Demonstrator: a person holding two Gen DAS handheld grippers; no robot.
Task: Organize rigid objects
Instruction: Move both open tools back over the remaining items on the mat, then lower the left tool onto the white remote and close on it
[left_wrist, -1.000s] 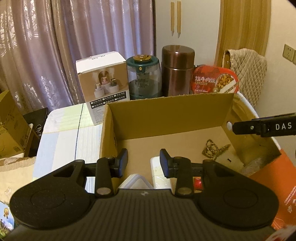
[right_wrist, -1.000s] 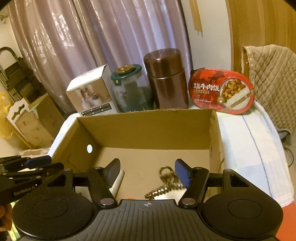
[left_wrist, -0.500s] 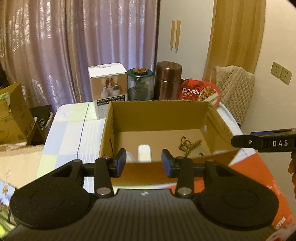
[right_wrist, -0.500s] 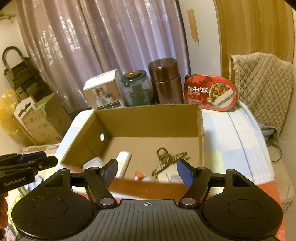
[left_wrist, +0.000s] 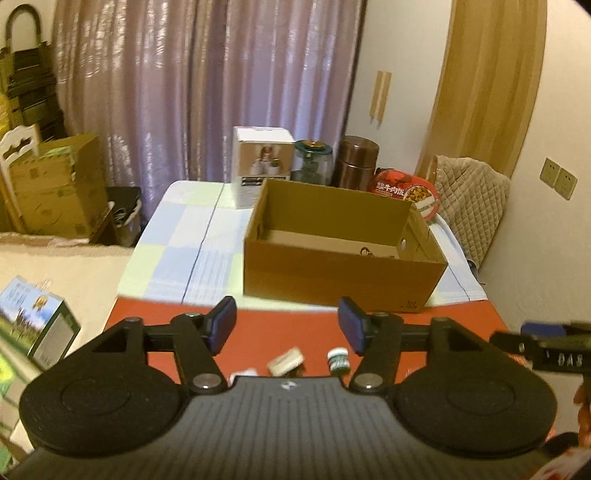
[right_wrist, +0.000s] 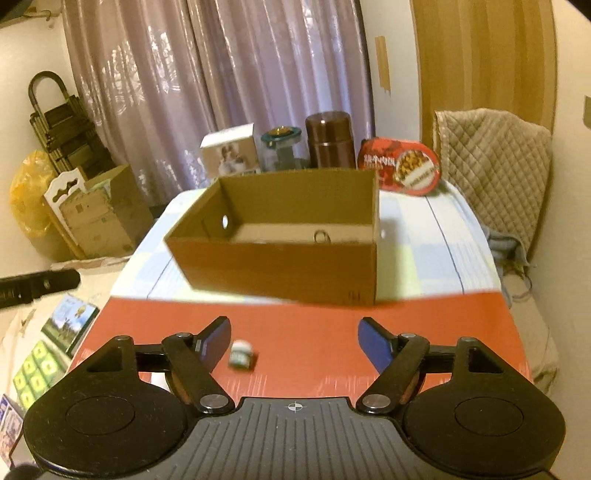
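Both grippers' jaws are opening, nothing between them — the left gripper (left_wrist: 287, 325) risks tipping the small jar (left_wrist: 338, 359), lower centre, away across the red mat (left_wrist: 280, 325).

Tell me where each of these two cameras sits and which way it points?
Left wrist: on the left gripper, looking forward and down at the box; its opening jaws are empty, and the right gripper shows at the edge.
Right wrist: on the right gripper, facing the same box; jaws opening, empty.
Shared: box, red mat, small jar.

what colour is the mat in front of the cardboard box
Red mat, clearest in the right wrist view.
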